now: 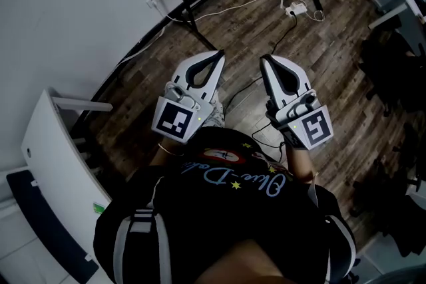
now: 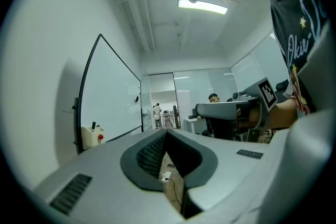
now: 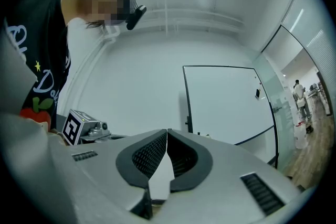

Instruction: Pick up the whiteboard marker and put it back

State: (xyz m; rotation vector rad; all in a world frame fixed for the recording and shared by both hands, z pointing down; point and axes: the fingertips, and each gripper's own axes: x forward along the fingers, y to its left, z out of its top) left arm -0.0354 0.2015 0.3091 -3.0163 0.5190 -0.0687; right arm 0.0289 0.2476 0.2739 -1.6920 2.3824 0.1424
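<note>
The person in the black printed T-shirt [image 1: 219, 209] is holding both tools out low over the dark wood-plank floor [image 1: 333, 56]. The left gripper [image 1: 217, 54] has its grey ribbed fingers pressed together with nothing between them. Same story for the right gripper [image 1: 264, 58]: tips closed on air.

Past them there's a white power strip [image 1: 296, 8] with thin cables trailing across the planks. There are dark lumps [image 1: 393, 70] along the right side, chairs or bags maybe, too murky to call.

Further out is the big black-framed whiteboard [image 2: 113, 102], with a small white box with a red knob [image 2: 93, 137] by its lower corner. Something short and dark pokes up from that box. It's probably the whiteboard marker [image 2: 94, 125], but it's too tiny to be sure. In the head view the top edge cuts that box off.
</note>
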